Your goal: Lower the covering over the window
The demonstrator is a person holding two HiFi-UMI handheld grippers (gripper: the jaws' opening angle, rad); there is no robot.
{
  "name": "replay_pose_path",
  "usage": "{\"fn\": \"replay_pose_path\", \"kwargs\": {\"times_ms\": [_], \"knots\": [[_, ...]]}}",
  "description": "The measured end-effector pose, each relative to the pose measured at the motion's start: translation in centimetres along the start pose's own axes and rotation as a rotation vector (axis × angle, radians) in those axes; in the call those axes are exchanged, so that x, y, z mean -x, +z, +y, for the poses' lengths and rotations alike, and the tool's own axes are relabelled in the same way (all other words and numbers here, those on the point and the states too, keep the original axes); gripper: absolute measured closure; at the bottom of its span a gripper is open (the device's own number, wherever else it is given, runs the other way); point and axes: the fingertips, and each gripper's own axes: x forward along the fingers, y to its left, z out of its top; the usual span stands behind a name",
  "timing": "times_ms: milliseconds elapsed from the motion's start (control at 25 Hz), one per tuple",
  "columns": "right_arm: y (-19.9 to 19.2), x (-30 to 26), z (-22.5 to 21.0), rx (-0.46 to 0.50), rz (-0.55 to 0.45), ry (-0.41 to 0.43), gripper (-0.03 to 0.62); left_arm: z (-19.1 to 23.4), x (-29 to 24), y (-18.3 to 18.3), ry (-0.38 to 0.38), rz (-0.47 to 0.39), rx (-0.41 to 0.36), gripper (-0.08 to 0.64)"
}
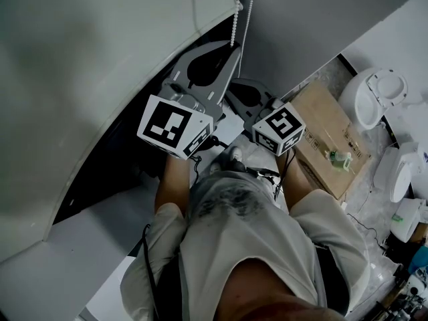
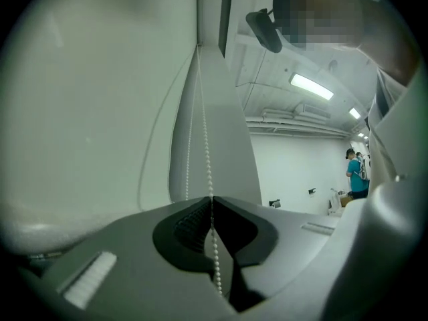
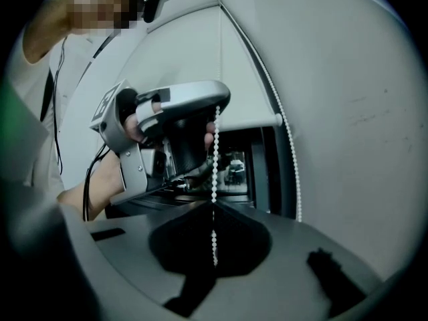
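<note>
The pale roller blind point(image 1: 80, 79) covers the upper window, with dark glass point(image 1: 127, 159) showing below its bottom edge point(image 3: 257, 122). A white bead chain point(image 1: 237, 9) hangs beside it. My left gripper point(image 1: 233, 45) is shut on one strand of the chain point(image 2: 204, 132), which runs up from between its closed jaws. My right gripper point(image 1: 239, 85) sits just below the left one and is shut on the same strand point(image 3: 215, 156). In the right gripper view the left gripper point(image 3: 175, 112) appears above, and the chain's other strand point(image 3: 289, 146) hangs free to the right.
A cardboard box point(image 1: 329, 136) and white toilet bowls point(image 1: 374, 95) stand on the floor at the right. The grey wall point(image 3: 348, 99) lies right of the chain. A person in a teal shirt point(image 2: 354, 174) stands far off in the room.
</note>
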Motion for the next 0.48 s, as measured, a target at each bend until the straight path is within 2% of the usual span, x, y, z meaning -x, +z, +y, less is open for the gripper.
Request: {"fn": "replay_pose_path", "kwargs": {"times_ms": [160,480], "knots": [[-0.4,0.0,-0.1,0.004,0.018,-0.003,0.575,-0.1,0.2,-0.4,0.002,0.011,0.011,0.546],[-4.1,-0.4,0.8,-0.026,0.098,-0.001,0.575,-0.3,1.5,-4.0,0.005,0.062,0.077,0.546]]}}
